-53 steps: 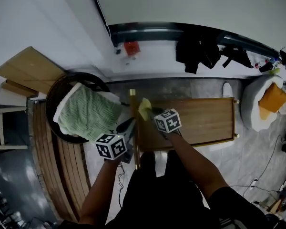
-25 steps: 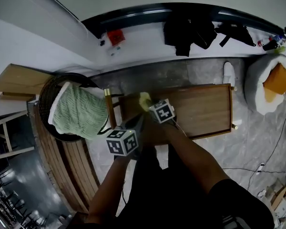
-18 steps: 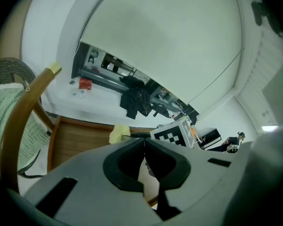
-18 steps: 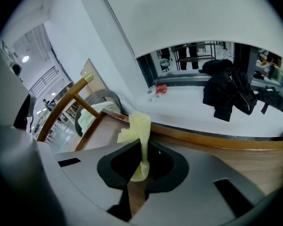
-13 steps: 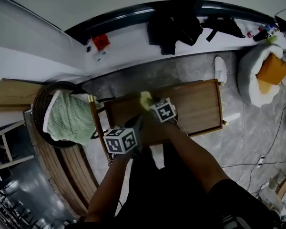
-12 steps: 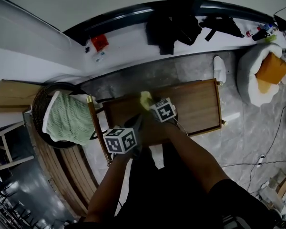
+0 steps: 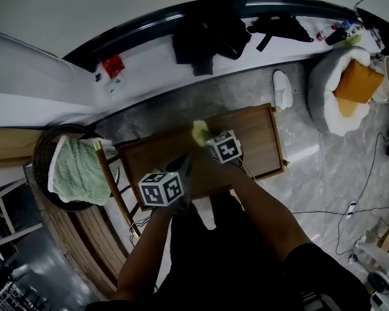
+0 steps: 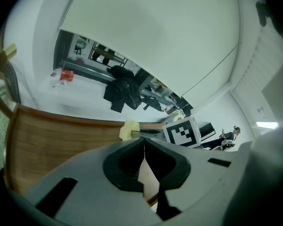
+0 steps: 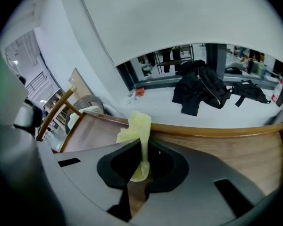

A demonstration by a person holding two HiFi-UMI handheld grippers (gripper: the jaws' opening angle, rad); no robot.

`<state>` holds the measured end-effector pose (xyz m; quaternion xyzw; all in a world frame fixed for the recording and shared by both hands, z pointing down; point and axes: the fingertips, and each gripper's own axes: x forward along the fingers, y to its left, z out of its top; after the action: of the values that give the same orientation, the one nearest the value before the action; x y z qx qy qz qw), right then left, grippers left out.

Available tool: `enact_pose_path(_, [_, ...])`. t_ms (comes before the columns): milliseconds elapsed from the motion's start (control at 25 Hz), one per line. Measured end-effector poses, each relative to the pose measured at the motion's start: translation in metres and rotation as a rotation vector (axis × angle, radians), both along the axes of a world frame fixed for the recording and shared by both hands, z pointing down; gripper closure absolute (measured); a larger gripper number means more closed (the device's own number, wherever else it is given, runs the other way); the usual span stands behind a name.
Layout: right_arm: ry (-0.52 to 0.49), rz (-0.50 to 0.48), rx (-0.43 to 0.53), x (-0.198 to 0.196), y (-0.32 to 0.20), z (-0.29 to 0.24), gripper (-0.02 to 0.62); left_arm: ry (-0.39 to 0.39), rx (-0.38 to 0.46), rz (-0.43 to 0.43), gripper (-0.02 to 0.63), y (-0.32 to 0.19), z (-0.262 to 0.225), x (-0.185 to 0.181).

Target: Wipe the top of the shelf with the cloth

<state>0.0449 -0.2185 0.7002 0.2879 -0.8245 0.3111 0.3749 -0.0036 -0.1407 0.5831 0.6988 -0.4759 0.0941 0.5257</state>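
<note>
Grey veined floor surrounds the rectangular wooden shelf (image 7: 256, 138), whose smooth top has a thin raised rim. My right gripper (image 9: 141, 145) pinches the soft, crumpled yellow cloth (image 9: 139, 124) over this top, near its far rim. My left gripper (image 8: 144, 147) is closed on nothing.

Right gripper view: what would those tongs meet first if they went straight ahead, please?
Likely the raised far rim of the shelf, just past the cloth that the right gripper holds; depth is unclear.
</note>
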Motion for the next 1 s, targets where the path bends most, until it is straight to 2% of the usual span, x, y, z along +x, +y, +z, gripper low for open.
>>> enact_pose_path(280, [0.020,0.053,0.025,0.056,-0.024,0.004,0.549,0.019,0.002,0.051,0.594,-0.019,0.003,0.048])
enact_pose_path(520, [0.035,0.139,0.038,0.113,-0.045,-0.003,0.549,0.032,0.005,0.085,0.594,-0.031,0.005,0.078])
enact_pose_path(760, [0.086,0.297,0.048,0.184,-0.070,-0.006,0.549,0.045,0.013,0.106,0.594,-0.037,0.003,0.100])
enact_pose_path(1000, [0.163,0.458,0.060,0.231,-0.085,-0.015,0.549,0.042,0.016,0.099,0.594,-0.030,-0.002,0.095])
